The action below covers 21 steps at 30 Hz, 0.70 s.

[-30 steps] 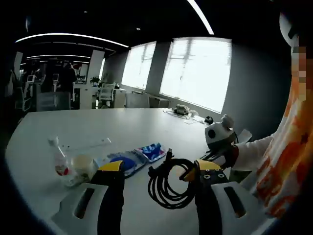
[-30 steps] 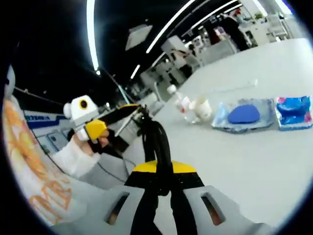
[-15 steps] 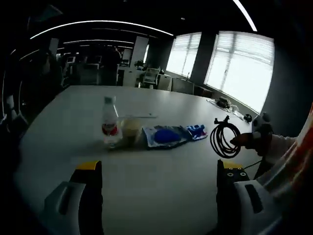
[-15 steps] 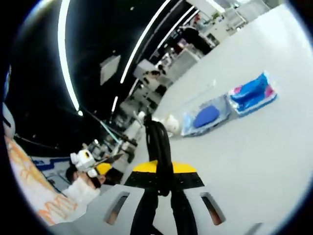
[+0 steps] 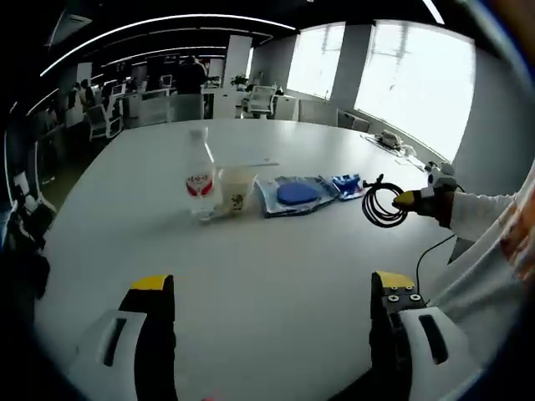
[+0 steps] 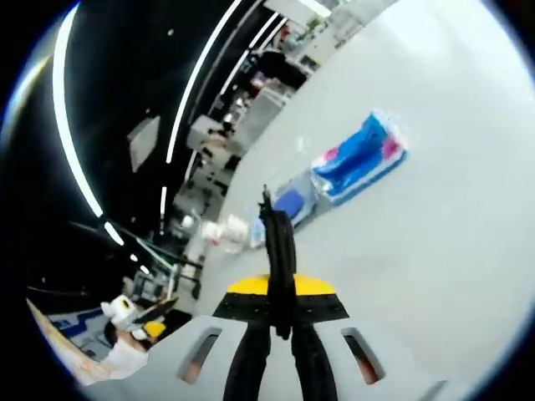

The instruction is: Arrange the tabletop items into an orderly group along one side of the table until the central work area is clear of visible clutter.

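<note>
Four items already line up on the white tabletop (image 5: 251, 276): clear plastic bottle (image 5: 199, 174), paper cup (image 5: 236, 190), and two blue packets (image 5: 294, 195), seemingly. Right gripper (image 6: 281, 311), jaws clenched on the coiled black cable (image 5: 381, 204), hangs it beside the smaller packet to extend that row. Left gripper (image 5: 272, 288) waits spread, released.

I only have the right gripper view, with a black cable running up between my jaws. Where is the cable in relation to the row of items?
Observer: The left gripper view shows the coiled cable held beside the small blue pack, at the row's end.
Operator: What sits at the other end?
Observer: A bottle, then a cup beside it.
Operator: Is my left gripper holding anything?
Observer: No, the left gripper stands open over bare table.
</note>
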Motion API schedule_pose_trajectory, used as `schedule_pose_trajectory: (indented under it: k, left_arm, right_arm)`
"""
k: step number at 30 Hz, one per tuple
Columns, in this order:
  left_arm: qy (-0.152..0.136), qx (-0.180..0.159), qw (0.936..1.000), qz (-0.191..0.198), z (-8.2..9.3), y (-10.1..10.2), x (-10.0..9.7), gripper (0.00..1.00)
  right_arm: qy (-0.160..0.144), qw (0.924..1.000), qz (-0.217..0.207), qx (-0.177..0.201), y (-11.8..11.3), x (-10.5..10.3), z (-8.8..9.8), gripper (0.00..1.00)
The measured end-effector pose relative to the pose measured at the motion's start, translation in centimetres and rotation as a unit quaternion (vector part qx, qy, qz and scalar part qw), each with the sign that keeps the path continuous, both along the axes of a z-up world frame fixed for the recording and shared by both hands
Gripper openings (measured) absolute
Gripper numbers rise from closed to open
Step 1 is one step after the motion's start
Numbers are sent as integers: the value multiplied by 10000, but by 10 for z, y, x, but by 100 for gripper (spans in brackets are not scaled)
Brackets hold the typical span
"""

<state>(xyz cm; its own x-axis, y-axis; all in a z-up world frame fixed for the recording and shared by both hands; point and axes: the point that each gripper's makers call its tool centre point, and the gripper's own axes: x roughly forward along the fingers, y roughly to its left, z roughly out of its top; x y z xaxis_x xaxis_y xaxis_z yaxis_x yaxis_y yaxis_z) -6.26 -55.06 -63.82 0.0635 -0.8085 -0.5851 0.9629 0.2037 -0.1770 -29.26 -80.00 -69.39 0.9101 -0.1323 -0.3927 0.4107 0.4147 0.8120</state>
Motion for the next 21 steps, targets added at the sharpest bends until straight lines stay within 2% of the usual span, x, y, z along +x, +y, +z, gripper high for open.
schedule_pose_trajectory:
  k: [5,10,13,15,18,21]
  left_arm:
    - [85,-7,10000,-22,-1,-3,-1,98]
    - [99,56,9999,-84,-3,0,0,98]
    - [69,116,9999,-29,-7,5,8,98]
    - [116,116,9999,55,-7,8,10,98]
    - [173,120,9997,126,-8,9,12,98]
    - [155,171,9997,121,-8,9,11,97]
  right_arm:
    - [243,9996,-105,107,-17,-4,-18,4]
    - [508,9985,-44,179,-21,-11,-34,4]
    - [369,9987,-216,291,-30,-13,-33,4]
    - [420,9984,-279,244,-33,-14,-33,5]
    - [764,9966,-304,111,-37,-18,-43,5]
    - [939,9951,-295,-45,-40,-16,-43,5]
